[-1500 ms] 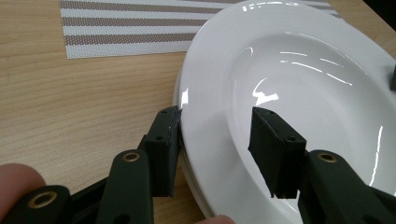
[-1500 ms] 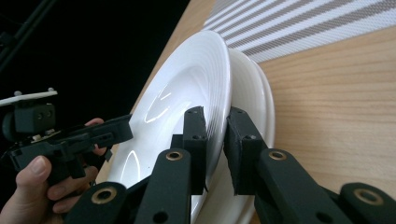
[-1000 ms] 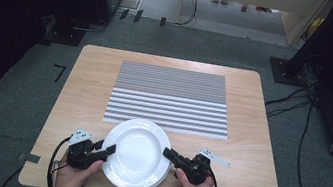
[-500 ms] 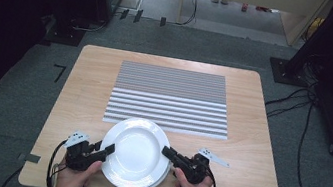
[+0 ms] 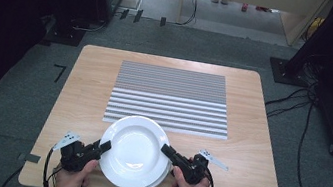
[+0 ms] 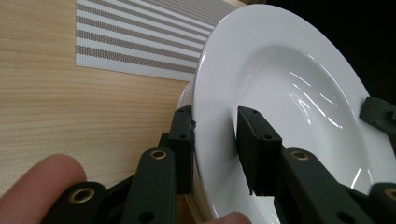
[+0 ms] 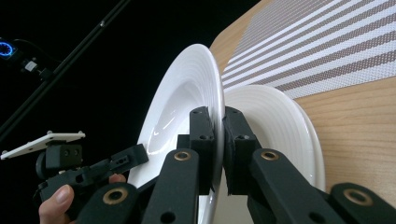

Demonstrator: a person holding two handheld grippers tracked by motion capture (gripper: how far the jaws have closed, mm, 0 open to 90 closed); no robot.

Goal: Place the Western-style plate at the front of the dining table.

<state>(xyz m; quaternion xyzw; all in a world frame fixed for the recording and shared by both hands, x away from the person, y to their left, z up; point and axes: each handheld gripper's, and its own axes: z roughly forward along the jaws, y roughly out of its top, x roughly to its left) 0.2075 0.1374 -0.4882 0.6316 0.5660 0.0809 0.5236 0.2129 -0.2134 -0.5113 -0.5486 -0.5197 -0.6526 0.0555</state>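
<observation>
Between the two grippers in the high view, the top plate (image 5: pixel 135 150) now sits a bit farther from the person than half a second ago, its far rim just reaching the striped placemat (image 5: pixel 170 98); the left gripper (image 5: pixel 104 146) has closed in on the plate's left rim from the more open stance a second back, and the right gripper (image 5: pixel 166 149) holds the right rim. A second rim peeks out under the near-right edge, so this reads as the top plate coming off a stack (image 5: pixel 155 185); my guess is a two-handed lift toward the placemat. The table (image 5: pixel 254 163) is light wood, with grey floor, cables and dark equipment around it. Left gripper view: jaws straddle the plate (image 6: pixel 289 107) rim, one under, one on the inner face; the inner jaw looks slightly off the surface, so contact isn't certain but it reads as clamped. The other gripper's tip (image 6: pixel 380 114) shows at the far rim. Right gripper view: jaws pinched tight on the lifted plate (image 7: pixel 187 98) rim, plate tilted clear of the lower plate (image 7: pixel 275 126) resting on the table just beyond; left gripper (image 7: pixel 137 154) holds the opposite edge.
</observation>
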